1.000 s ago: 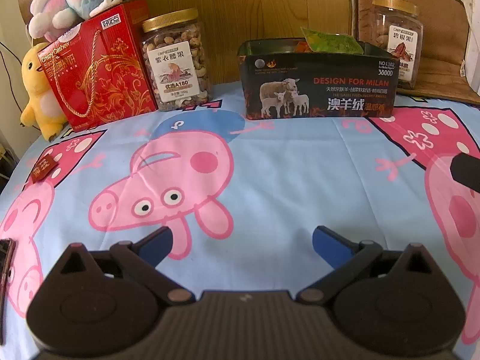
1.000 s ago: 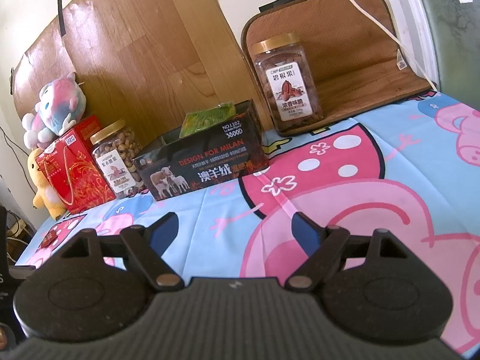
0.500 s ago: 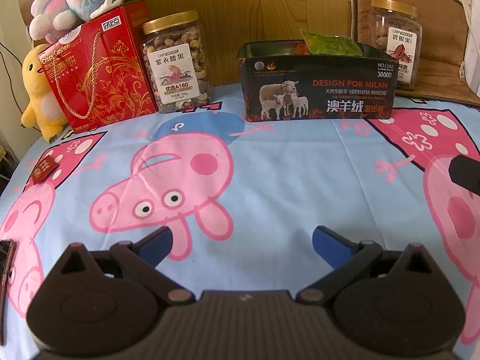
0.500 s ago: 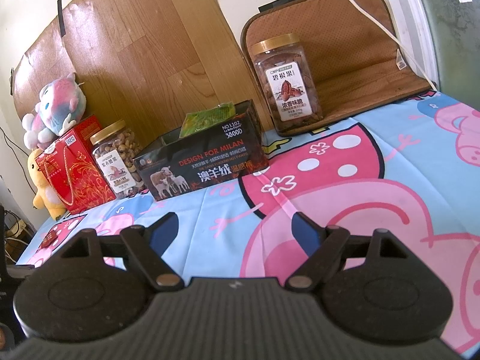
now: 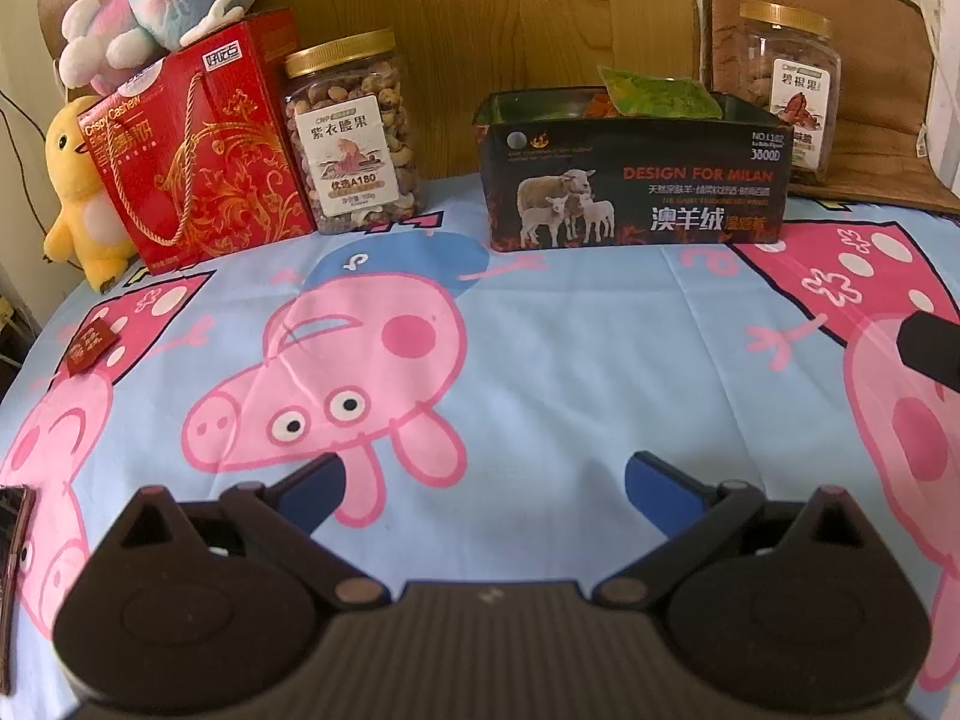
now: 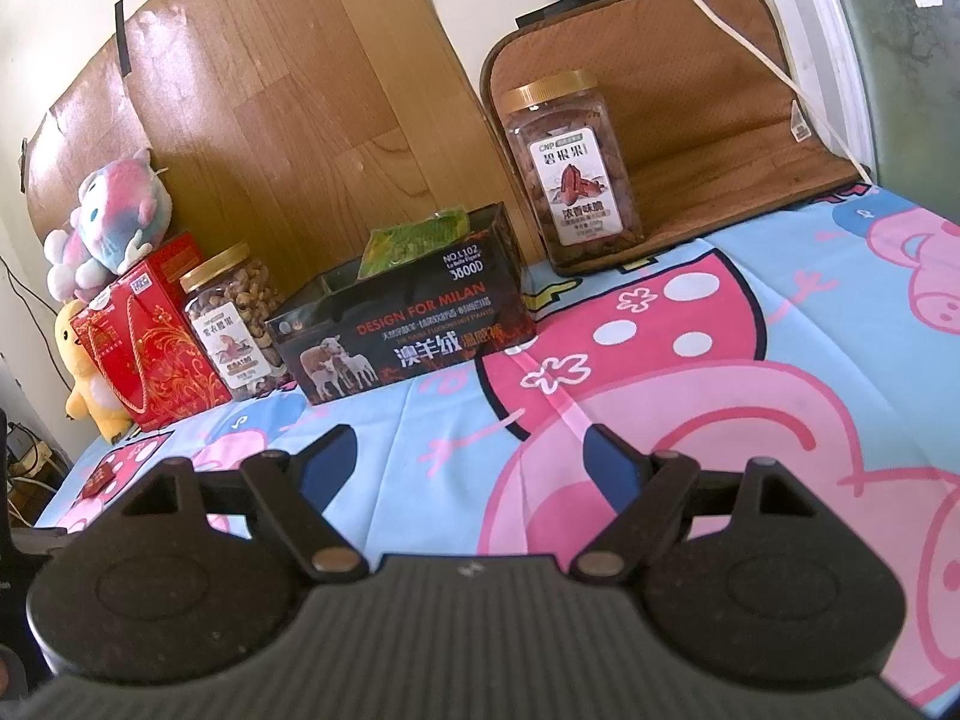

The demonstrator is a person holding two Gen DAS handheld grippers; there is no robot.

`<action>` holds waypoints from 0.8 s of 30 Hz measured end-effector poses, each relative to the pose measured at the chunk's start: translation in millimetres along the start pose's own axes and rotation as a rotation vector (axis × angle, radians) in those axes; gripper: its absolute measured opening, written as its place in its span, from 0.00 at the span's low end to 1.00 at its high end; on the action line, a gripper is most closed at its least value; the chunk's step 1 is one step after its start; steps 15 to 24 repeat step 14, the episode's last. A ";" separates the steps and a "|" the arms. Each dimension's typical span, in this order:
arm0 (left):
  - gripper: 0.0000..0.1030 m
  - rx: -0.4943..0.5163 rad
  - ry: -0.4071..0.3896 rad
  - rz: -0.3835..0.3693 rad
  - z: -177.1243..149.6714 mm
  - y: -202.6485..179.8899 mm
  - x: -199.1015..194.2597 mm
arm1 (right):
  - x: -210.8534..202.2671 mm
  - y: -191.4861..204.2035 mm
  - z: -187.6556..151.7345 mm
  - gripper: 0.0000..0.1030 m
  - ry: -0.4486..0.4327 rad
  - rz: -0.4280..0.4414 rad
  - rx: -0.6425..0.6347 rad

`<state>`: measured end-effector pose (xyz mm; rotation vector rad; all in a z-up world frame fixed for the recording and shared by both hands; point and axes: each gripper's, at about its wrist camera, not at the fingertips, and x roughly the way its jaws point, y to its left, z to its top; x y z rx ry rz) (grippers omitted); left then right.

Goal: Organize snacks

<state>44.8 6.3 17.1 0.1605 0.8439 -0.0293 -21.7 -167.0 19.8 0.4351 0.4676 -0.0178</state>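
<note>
Hovering over the cloth (image 5: 570, 324), the left gripper (image 5: 483, 483) has its jaws wide apart and holds nothing; the right gripper (image 6: 465, 459) is likewise spread and bare. At the back stands the box (image 5: 636, 186) with a green packet (image 5: 660, 97) inside. 2 jars flank it: cashews (image 5: 354, 132) left, pecans (image 6: 570, 162) right. A small red packet (image 5: 90, 343) lies far left.
</note>
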 end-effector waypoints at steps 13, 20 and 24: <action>1.00 0.017 -0.102 -0.079 6.7 -1.6 -12.2 | -2.8 4.7 4.8 0.92 -0.025 -0.002 -0.047; 1.00 0.013 -0.113 -0.080 7.0 -1.2 -11.0 | -2.4 5.2 5.9 0.94 -0.029 -0.003 -0.055; 1.00 0.013 -0.113 -0.080 7.0 -1.2 -11.0 | -2.4 5.2 5.9 0.94 -0.029 -0.003 -0.055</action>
